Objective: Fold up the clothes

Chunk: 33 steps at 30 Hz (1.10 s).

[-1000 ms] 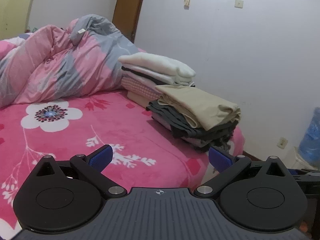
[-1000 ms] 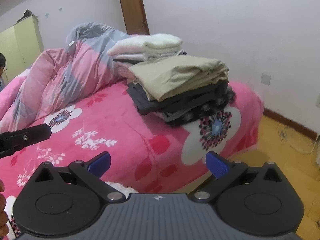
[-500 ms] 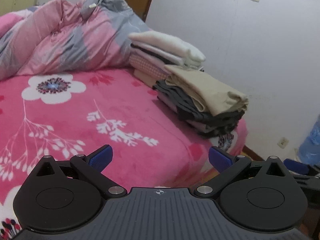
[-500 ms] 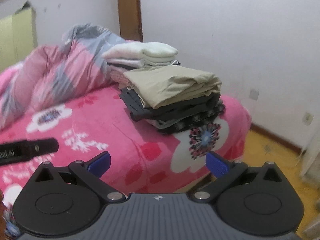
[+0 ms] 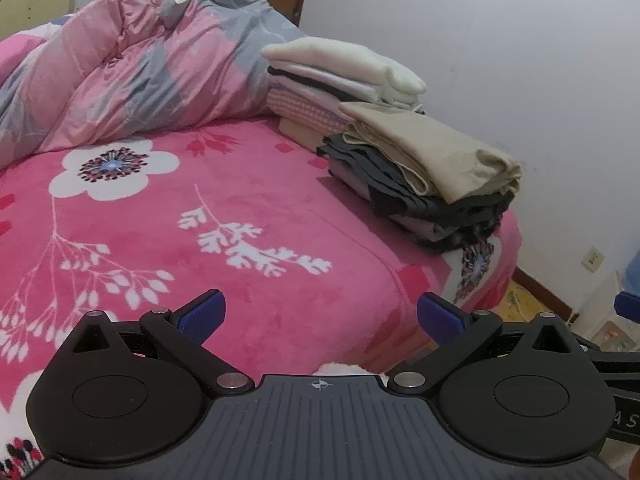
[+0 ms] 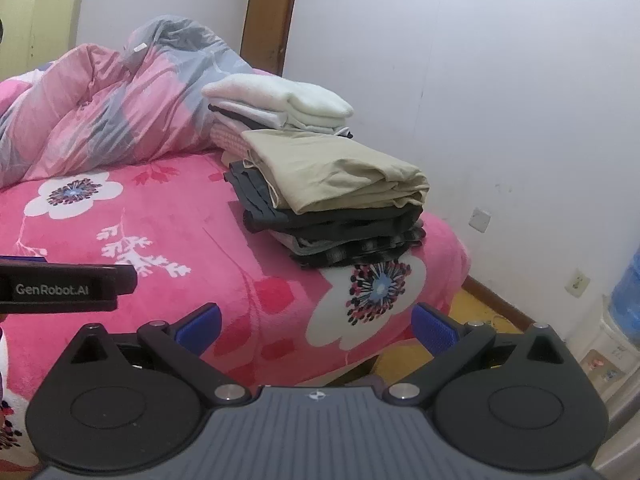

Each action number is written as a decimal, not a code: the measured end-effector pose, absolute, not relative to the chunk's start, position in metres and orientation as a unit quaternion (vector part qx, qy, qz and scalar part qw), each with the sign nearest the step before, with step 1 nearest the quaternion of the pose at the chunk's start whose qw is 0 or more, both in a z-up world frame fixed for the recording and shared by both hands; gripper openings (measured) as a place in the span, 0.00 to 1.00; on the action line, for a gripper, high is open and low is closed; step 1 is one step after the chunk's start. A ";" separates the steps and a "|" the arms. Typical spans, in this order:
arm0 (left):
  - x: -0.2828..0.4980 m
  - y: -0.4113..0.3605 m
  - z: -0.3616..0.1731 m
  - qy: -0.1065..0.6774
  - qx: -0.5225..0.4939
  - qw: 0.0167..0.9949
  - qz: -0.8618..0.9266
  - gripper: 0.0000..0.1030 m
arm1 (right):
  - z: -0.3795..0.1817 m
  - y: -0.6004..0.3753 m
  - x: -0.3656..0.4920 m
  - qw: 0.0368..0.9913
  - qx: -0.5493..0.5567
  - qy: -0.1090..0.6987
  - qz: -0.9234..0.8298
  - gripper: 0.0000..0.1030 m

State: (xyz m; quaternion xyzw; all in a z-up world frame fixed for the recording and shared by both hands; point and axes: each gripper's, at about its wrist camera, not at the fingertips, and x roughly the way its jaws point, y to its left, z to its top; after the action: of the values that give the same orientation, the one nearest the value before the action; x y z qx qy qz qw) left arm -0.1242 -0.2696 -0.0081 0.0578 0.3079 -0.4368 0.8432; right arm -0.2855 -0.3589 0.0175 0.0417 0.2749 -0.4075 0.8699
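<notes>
Big pink floral blanket (image 5: 248, 208) covers the bed, with a rumpled pink-and-grey duvet (image 5: 132, 76) heaped at the far end. Two stacks of folded clothes sit along the wall-side edge: the near stack (image 6: 336, 200) has a beige piece on top (dark stuff underneath), and the white-topped stack (image 6: 276, 108) sits right behind it, touching. Both are well ahead of the grippers. Left gripper (image 5: 320, 316) hovers over the blanket, jaws spread wide, holding nothing. Right gripper (image 6: 316, 326) is the same, wide open and empty.

2 clothes stacks (image 5: 424, 168) sit on the bed's (image 5: 260, 216) right edge, duvet (image 5: 132, 80) behind.
</notes>
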 end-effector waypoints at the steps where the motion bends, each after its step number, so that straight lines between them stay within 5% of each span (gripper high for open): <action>1: -0.125 -0.271 -0.009 0.308 0.060 0.843 -0.438 1.00 | 0.017 -0.359 -0.286 0.869 0.043 0.275 -0.409 1.00; 33: -0.140 -0.285 -0.011 0.282 0.099 0.852 -0.430 1.00 | 0.006 -0.380 -0.299 0.853 0.084 0.281 -0.432 1.00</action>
State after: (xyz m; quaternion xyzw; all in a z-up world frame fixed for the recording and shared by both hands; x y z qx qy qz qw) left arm -0.1400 -0.2845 -0.0110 0.0992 0.2822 -0.4297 0.8520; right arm -0.2992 -0.3804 0.0064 0.0840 0.2814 -0.4322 0.8526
